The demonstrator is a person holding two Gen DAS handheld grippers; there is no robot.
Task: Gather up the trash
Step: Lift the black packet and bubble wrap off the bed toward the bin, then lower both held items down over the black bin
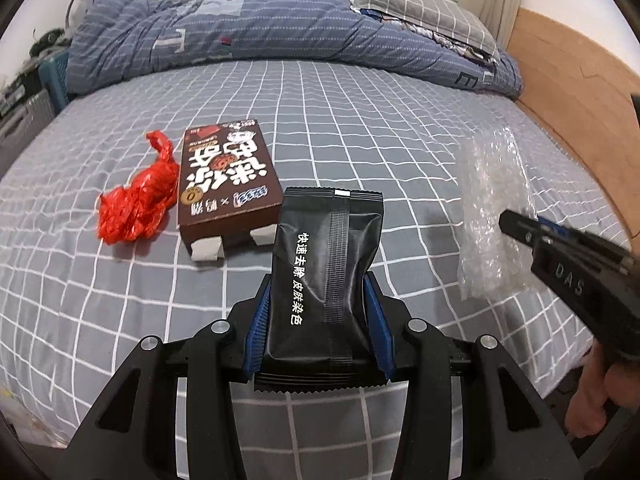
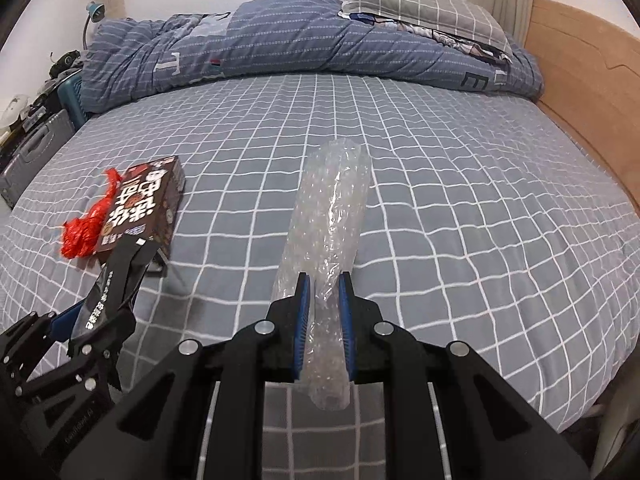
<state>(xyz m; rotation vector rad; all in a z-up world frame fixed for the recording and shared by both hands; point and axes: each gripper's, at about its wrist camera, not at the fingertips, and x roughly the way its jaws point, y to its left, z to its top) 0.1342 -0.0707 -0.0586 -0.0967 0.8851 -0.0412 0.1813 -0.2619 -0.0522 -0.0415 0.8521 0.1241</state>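
Left wrist view: the left gripper (image 1: 318,316), low in the centre of the frame, has its blue-padded jaws partly closed on the sides of a black sachet (image 1: 326,280), which is lifted clear of the grey checked bed sheet (image 1: 360,128); the sachet's long axis runs up the frame, away from the camera, its serrated lower edge nearest the lens and its white printed line running along that length. Just beyond its top edge, at centre left, a brown snack box (image 1: 224,184) lies flat on the sheet, its long axis also pointing up the frame with a slight lean, and a crumpled red plastic wrapper (image 1: 136,204) lies beside the box on its left. At the right edge, the right gripper (image 1: 520,228) enters from the lower right, clamped on a clear bubble wrap roll (image 1: 492,216). Right wrist view: the right gripper (image 2: 324,320) sits low centre, its jaws drawn narrow and pressing the bubble wrap roll (image 2: 328,232) near its lower end; the roll's long axis points up the frame, away from the camera, raised off the sheet. A rumpled blue quilt (image 2: 280,44) lies across the upper part of the frame, with a grey checked pillow (image 2: 424,4) at the upper right.
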